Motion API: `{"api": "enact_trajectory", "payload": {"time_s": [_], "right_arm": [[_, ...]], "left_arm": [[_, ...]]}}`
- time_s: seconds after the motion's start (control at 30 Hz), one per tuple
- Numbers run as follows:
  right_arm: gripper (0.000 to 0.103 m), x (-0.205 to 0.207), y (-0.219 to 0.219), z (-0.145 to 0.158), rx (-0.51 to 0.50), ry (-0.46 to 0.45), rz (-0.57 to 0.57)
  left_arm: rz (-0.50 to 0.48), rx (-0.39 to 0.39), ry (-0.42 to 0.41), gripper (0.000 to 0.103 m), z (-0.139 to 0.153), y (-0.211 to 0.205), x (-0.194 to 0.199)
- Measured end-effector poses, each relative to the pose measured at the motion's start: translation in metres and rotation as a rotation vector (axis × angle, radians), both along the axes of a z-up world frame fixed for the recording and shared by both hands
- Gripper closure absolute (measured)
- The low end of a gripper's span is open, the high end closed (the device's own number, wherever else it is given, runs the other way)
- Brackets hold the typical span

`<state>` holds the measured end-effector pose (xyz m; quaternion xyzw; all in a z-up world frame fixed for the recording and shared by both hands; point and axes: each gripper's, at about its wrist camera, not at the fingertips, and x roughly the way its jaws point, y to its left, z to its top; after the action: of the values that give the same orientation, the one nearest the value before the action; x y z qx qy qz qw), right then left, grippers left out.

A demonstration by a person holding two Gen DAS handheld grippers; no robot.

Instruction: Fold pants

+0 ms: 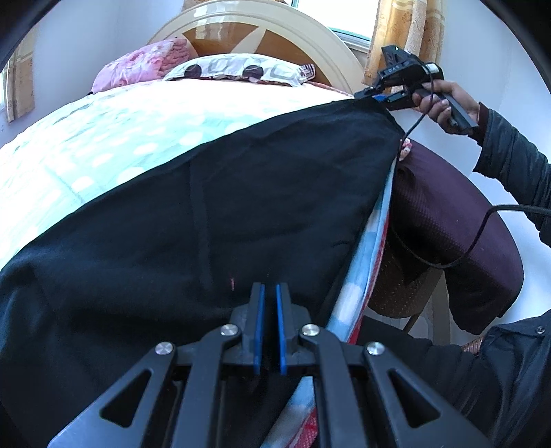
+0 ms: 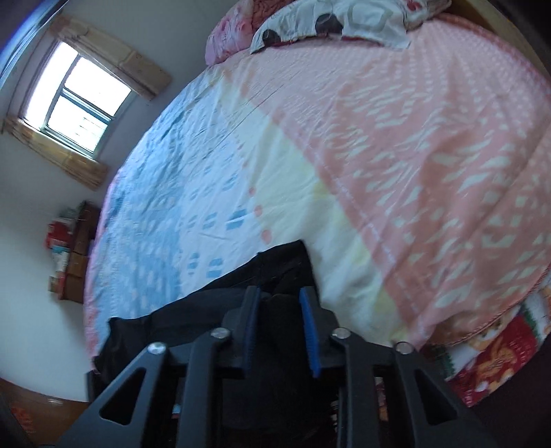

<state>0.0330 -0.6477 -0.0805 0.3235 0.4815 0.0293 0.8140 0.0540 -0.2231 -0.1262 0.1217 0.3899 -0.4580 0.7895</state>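
The left gripper (image 1: 270,293) sits low over the near edge of the black pants (image 1: 206,213), its blue pads almost together with only a thin slit between them. No cloth shows in that slit, and whether the tips pinch the fabric beneath them cannot be told from this view.

The right gripper (image 2: 280,299) is at the far corner of the pants (image 2: 275,265). In its own camera a bunched fold of dark cloth sits between its blue pads, which stand a narrow way apart. The picture is blurred, so it is not clear whether the pads press on the fold or only flank it. From the left camera, the same gripper (image 1: 370,94) meets the corner of the pants at the bed's edge, held by a hand (image 1: 444,103) in a dark sleeve (image 1: 516,162), with a black cable (image 1: 482,227) trailing from it.

The pants lie spread flat across the near part of the bed, on a bedsheet (image 1: 103,148) patterned in pale blue, cream and pink (image 2: 430,155). A spotted pillow (image 1: 237,70) and a folded pink blanket (image 1: 144,63) rest at the head of the bed against a rounded wooden headboard (image 1: 261,31). A dark maroon cushion (image 1: 458,220) sits just beside the bed. A window (image 2: 75,103) is on the far wall.
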Motion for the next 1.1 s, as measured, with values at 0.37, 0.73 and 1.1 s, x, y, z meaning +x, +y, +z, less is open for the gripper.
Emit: {"api": "enact_trajectory", "payload": {"time_s": [0.37, 0.73, 1.1], "right_arm": [[0.098, -0.002, 0.033, 0.042, -0.196, -0.245, 0.012], [0.056, -0.001, 0.016, 0.013, -0.367, -0.126, -0.061], [0.055, -0.055, 0.156, 0.044, -0.318, -0.360, 0.151]], "left_arm": [[0.003, -0.008, 0.005, 0.092, -0.002, 0.000, -0.001], [0.040, 0.029, -0.091, 0.088, 0.011, 0.013, -0.015], [0.332, 0.027, -0.102, 0.050, 0.003, 0.123, -0.019]]}}
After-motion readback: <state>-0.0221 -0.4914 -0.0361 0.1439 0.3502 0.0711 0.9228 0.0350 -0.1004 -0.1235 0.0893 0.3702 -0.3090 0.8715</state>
